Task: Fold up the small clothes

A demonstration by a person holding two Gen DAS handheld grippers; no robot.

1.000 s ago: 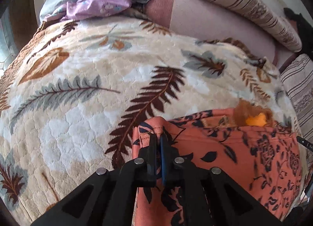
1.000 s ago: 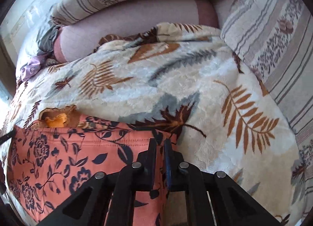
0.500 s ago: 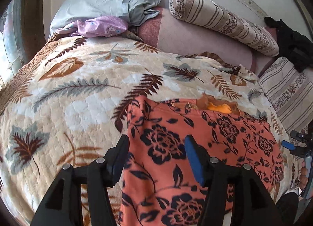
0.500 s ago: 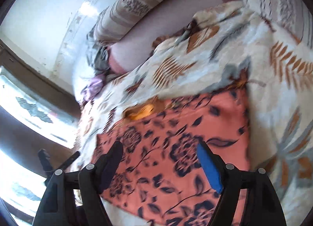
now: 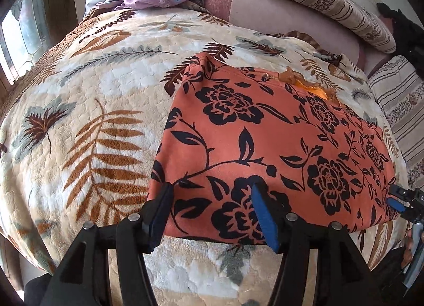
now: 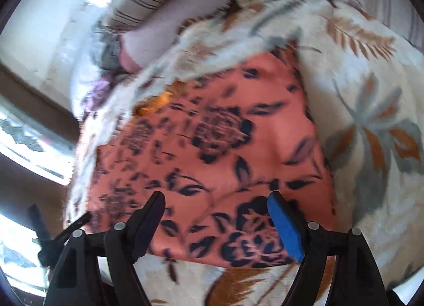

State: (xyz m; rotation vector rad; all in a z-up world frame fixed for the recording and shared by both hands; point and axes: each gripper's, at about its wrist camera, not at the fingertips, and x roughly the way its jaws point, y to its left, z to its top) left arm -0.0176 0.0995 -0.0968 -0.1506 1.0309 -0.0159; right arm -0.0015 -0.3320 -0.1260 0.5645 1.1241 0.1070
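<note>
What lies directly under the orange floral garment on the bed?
The orange floral garment lies flat on a leaf-patterned blanket, which shows all around it. The blanket beneath it is covered, so anything else there cannot be seen.

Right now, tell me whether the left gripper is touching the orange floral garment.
Cannot tell. In the left wrist view the left gripper stands open over the orange floral garment's near edge, but its fingers overlap the cloth, showing neither contact nor gap.
</note>
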